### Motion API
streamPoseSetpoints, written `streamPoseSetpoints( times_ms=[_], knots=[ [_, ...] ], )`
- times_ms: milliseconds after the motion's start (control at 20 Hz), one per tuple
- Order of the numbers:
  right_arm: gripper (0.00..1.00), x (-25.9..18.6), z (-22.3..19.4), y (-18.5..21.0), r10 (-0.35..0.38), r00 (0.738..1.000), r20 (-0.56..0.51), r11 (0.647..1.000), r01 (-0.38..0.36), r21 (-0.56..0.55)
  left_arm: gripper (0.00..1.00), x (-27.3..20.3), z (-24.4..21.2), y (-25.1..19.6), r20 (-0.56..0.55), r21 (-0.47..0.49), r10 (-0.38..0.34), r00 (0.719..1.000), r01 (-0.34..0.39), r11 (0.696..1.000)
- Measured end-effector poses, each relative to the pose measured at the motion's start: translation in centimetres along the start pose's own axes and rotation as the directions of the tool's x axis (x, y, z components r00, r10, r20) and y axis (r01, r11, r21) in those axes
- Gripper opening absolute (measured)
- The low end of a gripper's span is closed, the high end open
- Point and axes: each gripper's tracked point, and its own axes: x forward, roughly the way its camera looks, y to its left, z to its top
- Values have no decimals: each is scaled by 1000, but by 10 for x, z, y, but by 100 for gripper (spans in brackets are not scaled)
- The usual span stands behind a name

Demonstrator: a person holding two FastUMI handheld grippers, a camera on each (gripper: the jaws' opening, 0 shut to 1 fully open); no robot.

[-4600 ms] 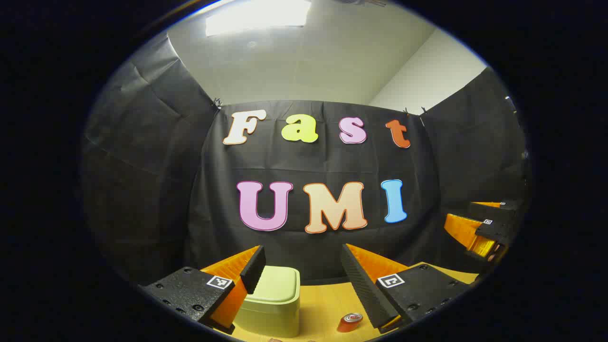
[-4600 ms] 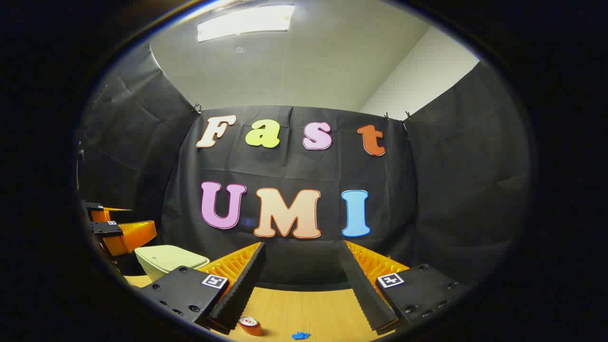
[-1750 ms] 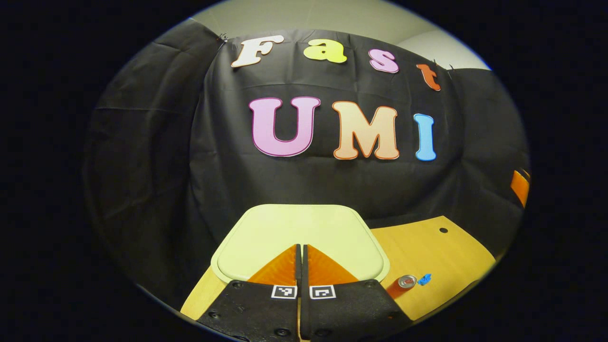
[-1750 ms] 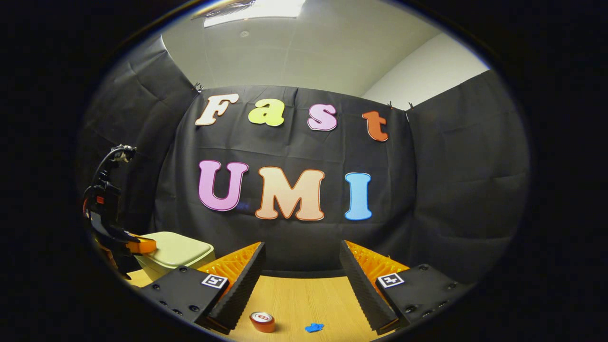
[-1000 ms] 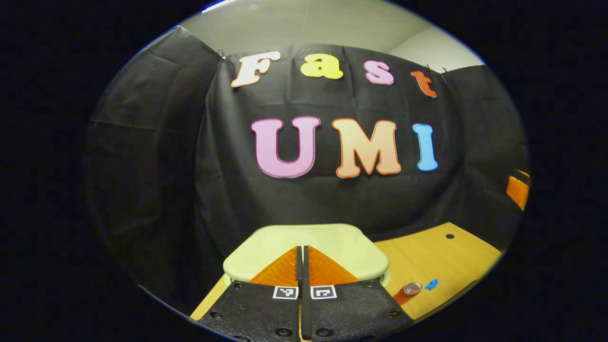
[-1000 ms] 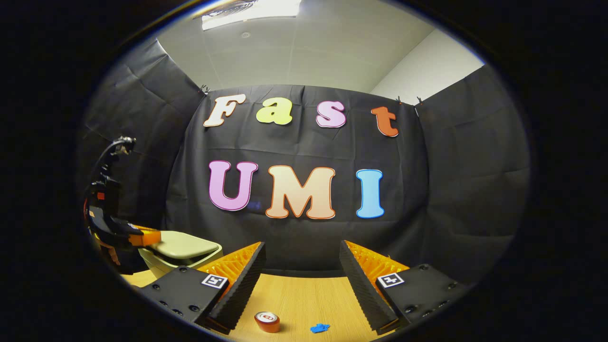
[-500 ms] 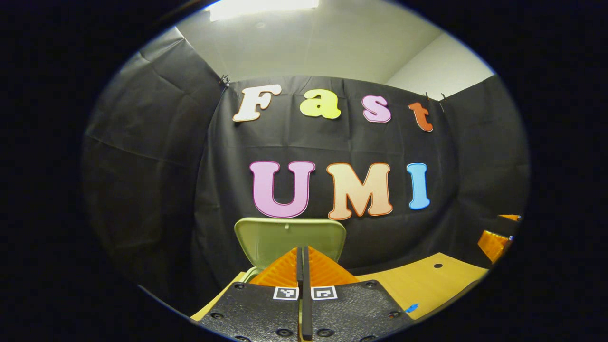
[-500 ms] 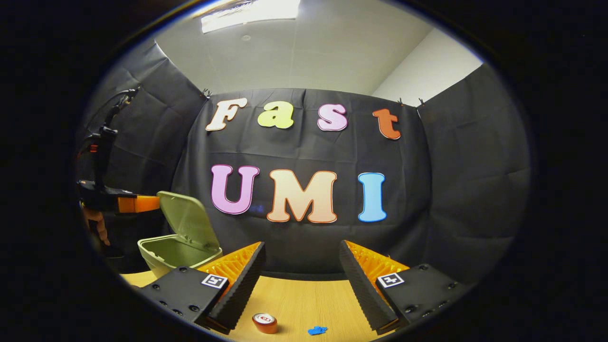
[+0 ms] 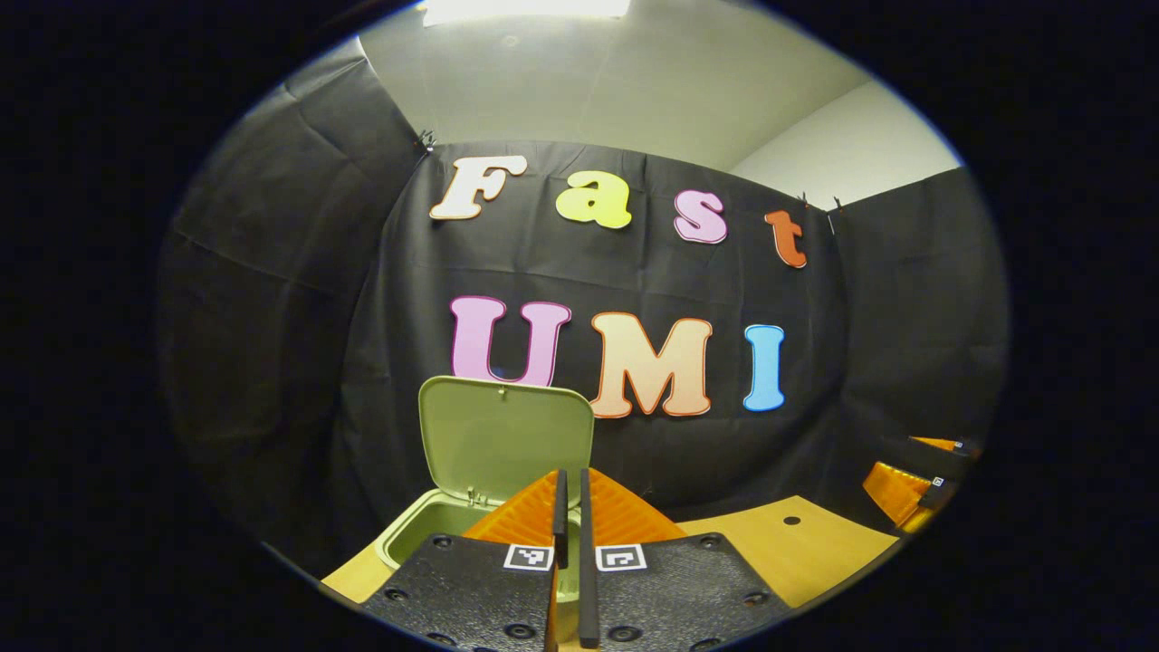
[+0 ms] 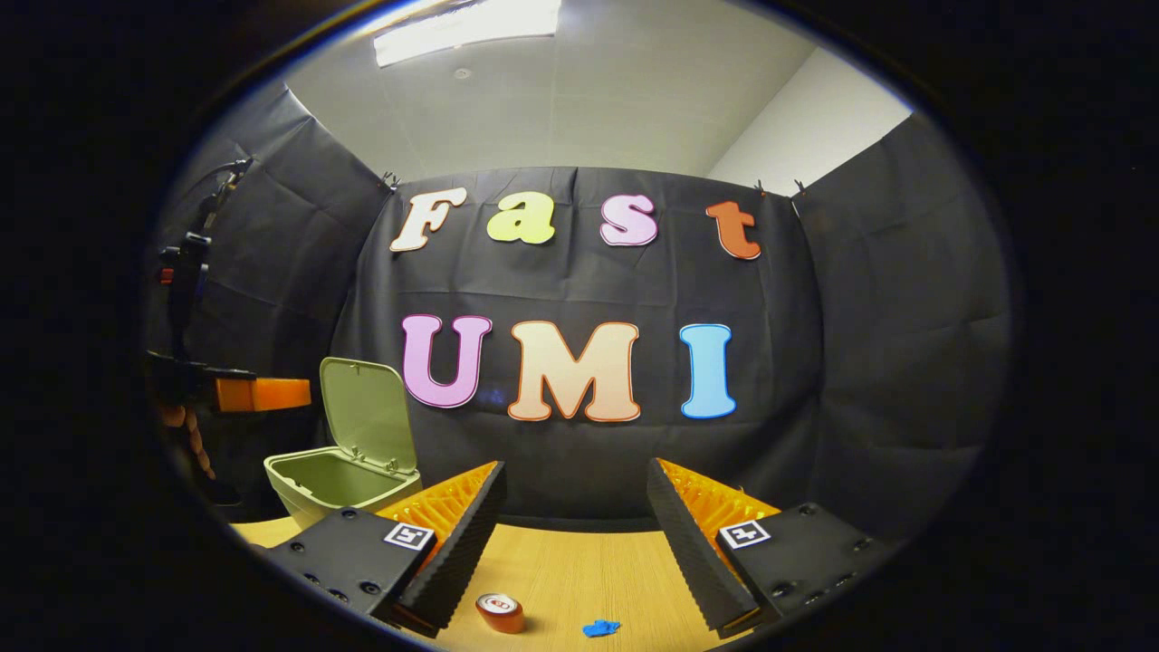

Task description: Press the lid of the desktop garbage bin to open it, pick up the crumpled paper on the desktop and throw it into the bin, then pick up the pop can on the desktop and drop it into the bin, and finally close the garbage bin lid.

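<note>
Right gripper view: lid [image 10: 367,405] up, bin [image 10: 340,483] open; right gripper [image 10: 574,519] spread, empty; left gripper [image 9: 569,532] clenched, empty. Next: lower squarely over blue crumpled paper [image 10: 599,627], avoiding pop can [image 10: 501,612].

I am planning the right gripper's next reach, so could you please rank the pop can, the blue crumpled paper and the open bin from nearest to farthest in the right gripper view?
1. pop can and crumpled paper, between its fingers: too close to call.
2. bin, farther left, lid up.

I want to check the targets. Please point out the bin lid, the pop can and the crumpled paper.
bin lid [image 10: 367,407], right gripper view, inner face
pop can [image 10: 499,611], right gripper view, top end
crumpled paper [image 10: 599,627], right gripper view, middle
</note>
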Motion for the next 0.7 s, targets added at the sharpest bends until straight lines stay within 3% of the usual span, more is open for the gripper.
streamPoseSetpoints(
  times_ms=[100,300,350,700],
  knots=[
    [98,0,-2,-3,0,1000,-4,1000,0,3,11,0,-4,-9,-5,5,-23,1000,23,1000],
    [100,5,-15,-5,10,999,-37,1000,-9,9,96,-2,-8,-17,-13,4,-31,999,31,1000],
    [98,6,-21,-7,11,998,-57,1000,-11,5,92,-3,-6,-20,-5,-3,-30,1000,30,1000],
    [98,22,-81,-11,47,975,-216,999,-44,16,93,-14,-14,-30,-12,-32,-31,999,30,999]
  ],
)
